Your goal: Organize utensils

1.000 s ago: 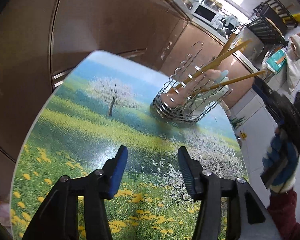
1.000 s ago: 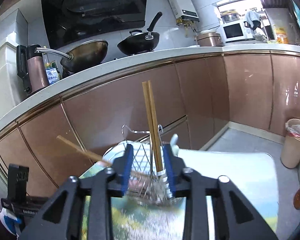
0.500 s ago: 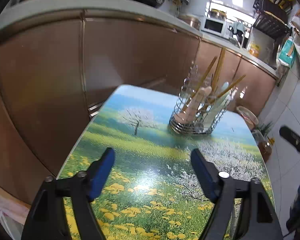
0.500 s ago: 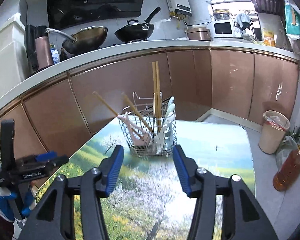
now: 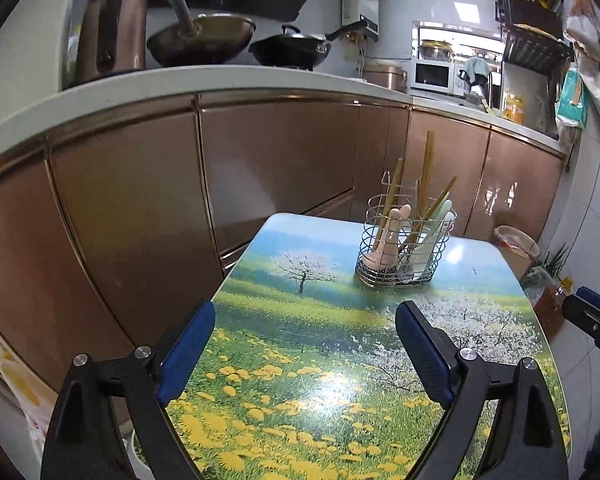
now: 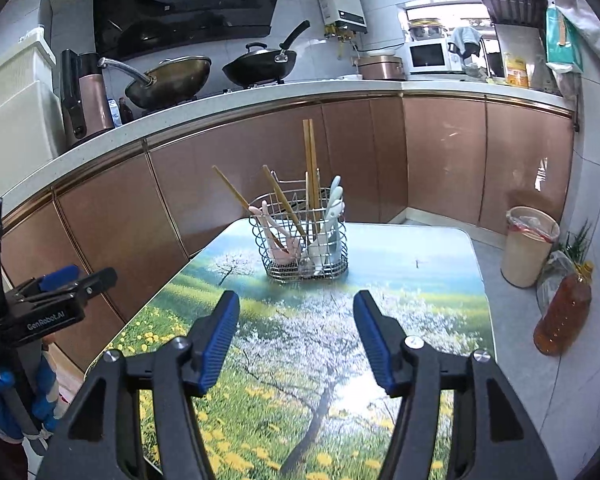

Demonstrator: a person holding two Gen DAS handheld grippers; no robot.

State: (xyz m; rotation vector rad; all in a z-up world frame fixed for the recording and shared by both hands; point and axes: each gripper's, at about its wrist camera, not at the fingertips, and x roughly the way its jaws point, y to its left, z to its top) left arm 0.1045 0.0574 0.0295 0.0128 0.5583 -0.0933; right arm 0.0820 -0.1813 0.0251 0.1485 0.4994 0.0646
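A wire utensil basket (image 5: 404, 248) (image 6: 302, 246) stands at the far end of the table (image 5: 320, 360) (image 6: 420, 280), whose top bears a meadow picture. Wooden chopsticks (image 5: 426, 176) (image 6: 310, 164), pink spoons (image 5: 388, 240) (image 6: 276, 240) and pale spoons (image 5: 430, 236) (image 6: 332, 216) stand in it. My left gripper (image 5: 305, 350) hangs over the near part of the table, its jaws opening wide with nothing between them. My right gripper (image 6: 296, 338) also hovers short of the basket, jaws opening and empty. Each gripper shows at the edge of the other's view.
Brown cabinets (image 6: 260, 168) under a white counter run behind the table, with woks (image 6: 172, 80) on the hob. On the floor to the right stand a lined bin (image 6: 530, 246) and an oil bottle (image 6: 564, 312).
Both grippers have drawn back from the basket and opened. The right one let go of the pair of chopsticks, which now stand in the basket. The left view has tilted upward.
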